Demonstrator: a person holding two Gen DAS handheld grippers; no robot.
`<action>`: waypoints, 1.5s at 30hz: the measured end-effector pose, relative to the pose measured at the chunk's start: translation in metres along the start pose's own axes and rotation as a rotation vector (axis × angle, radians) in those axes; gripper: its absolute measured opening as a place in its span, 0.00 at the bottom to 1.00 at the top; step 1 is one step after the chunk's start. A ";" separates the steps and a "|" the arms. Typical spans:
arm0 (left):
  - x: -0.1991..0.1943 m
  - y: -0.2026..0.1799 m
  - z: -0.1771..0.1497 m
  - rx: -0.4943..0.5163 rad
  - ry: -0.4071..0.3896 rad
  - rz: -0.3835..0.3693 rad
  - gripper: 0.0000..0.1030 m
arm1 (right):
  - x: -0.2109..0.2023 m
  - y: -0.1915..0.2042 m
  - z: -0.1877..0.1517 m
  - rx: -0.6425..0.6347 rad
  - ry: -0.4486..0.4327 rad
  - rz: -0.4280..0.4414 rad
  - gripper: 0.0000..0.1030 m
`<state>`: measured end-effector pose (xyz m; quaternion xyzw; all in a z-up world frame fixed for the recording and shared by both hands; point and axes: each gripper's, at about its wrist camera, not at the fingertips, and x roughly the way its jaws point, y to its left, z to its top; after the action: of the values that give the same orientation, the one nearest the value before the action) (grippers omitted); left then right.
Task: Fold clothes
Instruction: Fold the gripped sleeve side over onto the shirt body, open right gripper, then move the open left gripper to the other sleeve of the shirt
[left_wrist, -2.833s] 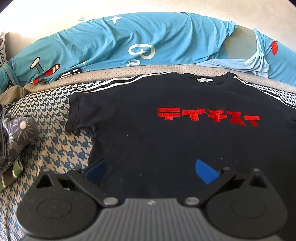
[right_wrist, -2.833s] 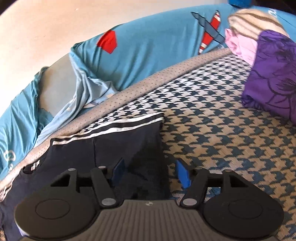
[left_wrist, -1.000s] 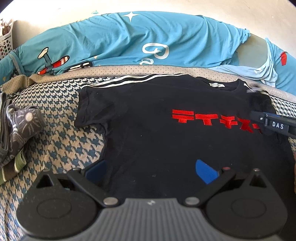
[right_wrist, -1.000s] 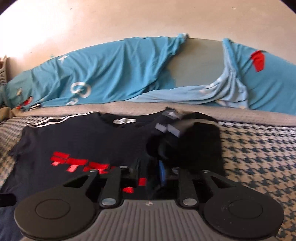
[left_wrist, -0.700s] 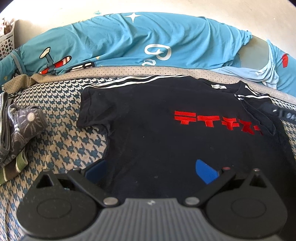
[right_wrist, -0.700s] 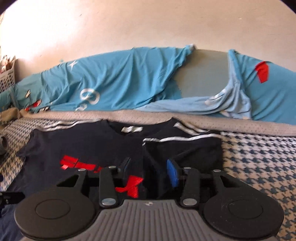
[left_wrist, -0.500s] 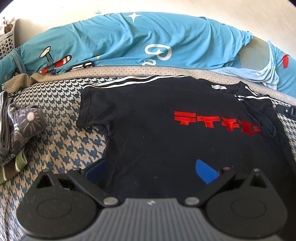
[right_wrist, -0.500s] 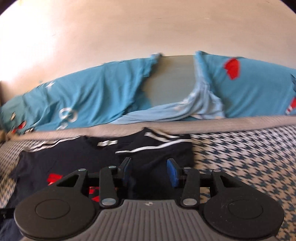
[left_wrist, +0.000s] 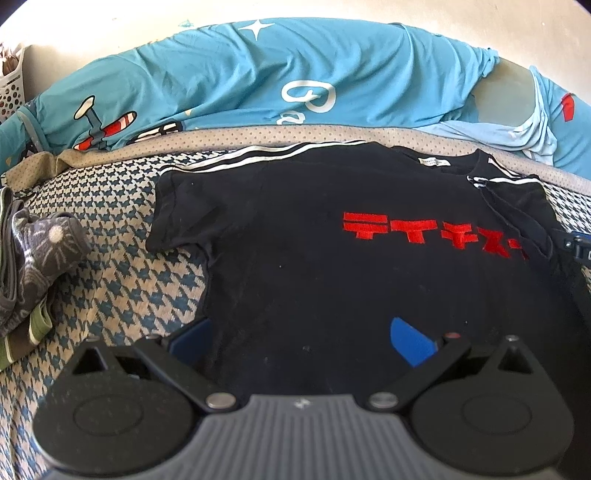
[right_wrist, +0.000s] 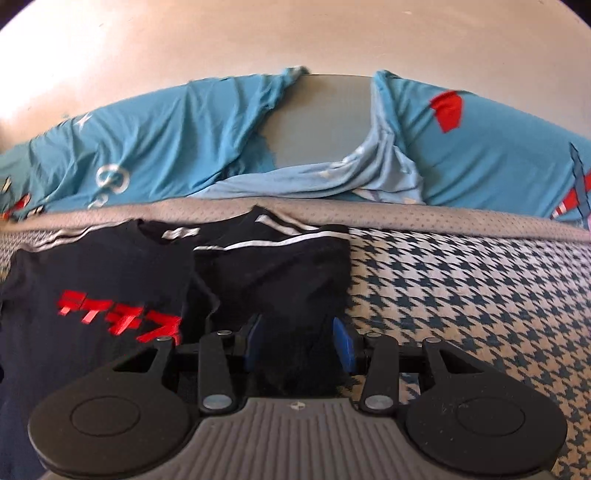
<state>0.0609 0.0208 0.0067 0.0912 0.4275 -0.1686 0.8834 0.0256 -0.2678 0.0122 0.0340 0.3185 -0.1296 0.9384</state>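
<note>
Left wrist view: my left gripper (left_wrist: 301, 332) hangs with fingers spread wide over the lower part of a black T-shirt (left_wrist: 332, 266) lying flat on the houndstooth bed cover (left_wrist: 122, 273). In the right wrist view, my right gripper (right_wrist: 300, 341), fingers just opened and gripping nothing, hovers over the shirt's striped right sleeve (right_wrist: 273, 266), which is folded inward across the chest.
</note>
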 end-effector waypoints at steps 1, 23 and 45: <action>0.001 0.000 0.000 -0.002 0.005 -0.001 1.00 | 0.001 0.003 -0.001 -0.014 0.003 0.007 0.40; 0.012 0.016 -0.008 -0.008 0.092 0.059 1.00 | 0.001 0.049 -0.015 -0.146 0.113 0.032 0.42; 0.036 0.119 0.045 -0.220 -0.046 0.009 1.00 | -0.047 0.095 -0.033 0.022 0.195 0.090 0.52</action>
<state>0.1588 0.1092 0.0080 -0.0085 0.4225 -0.1189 0.8985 -0.0044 -0.1609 0.0123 0.0708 0.4050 -0.0871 0.9074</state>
